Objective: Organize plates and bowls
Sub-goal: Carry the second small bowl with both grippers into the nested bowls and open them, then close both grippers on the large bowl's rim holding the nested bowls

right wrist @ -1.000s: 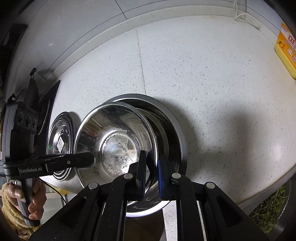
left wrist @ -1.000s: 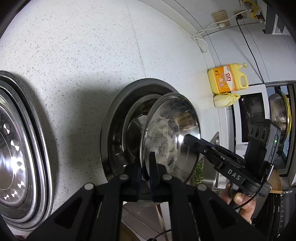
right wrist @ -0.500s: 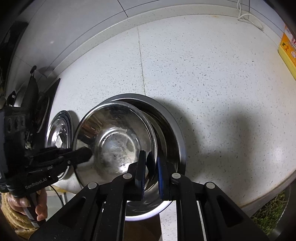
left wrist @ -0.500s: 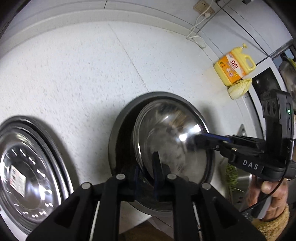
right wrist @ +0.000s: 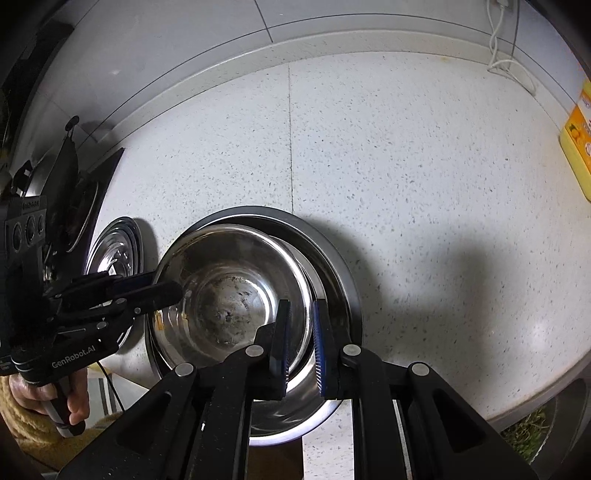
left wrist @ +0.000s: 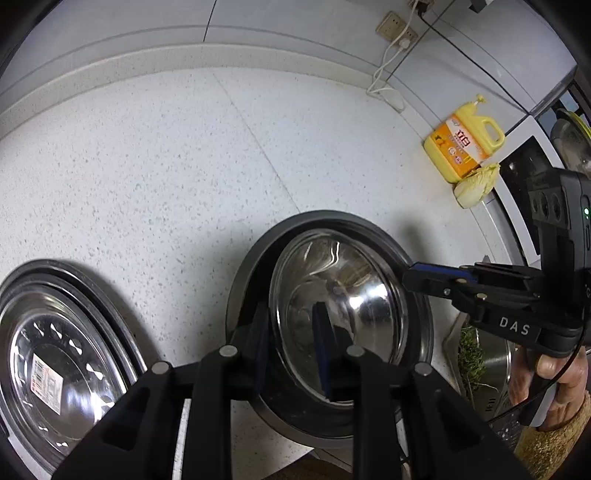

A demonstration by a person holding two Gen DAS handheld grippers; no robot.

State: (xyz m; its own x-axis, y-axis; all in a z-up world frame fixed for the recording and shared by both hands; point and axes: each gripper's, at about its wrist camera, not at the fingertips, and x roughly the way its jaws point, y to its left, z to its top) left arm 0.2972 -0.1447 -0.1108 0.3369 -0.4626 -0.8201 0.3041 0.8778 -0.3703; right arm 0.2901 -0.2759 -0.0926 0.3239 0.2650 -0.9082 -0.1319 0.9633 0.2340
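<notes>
A small steel bowl (left wrist: 340, 295) (right wrist: 229, 295) sits inside a larger steel bowl (left wrist: 332, 218) (right wrist: 332, 258) on the speckled white counter. My left gripper (left wrist: 291, 325) (right wrist: 166, 288) straddles the small bowl's left rim. Its jaws are opening and the pads stand off the rim. My right gripper (right wrist: 301, 325) (left wrist: 413, 280) is shut on the small bowl's right rim. A stack of steel plates (left wrist: 55, 350) (right wrist: 118, 254) lies to the left of the bowls, the top one with a label.
A yellow detergent jug (left wrist: 461, 147) and a cabbage piece (left wrist: 476, 182) stand at the back right, under a wall socket with a cable (left wrist: 395, 29). A sink with greens (left wrist: 472, 358) lies right of the bowls. A dark stove (right wrist: 74, 192) is at the far left.
My left gripper's jaws have parted from the small bowl's rim and the gripper has rolled. The small bowl has gone from tilted to lying lower in the large bowl. The right gripper keeps its hold.
</notes>
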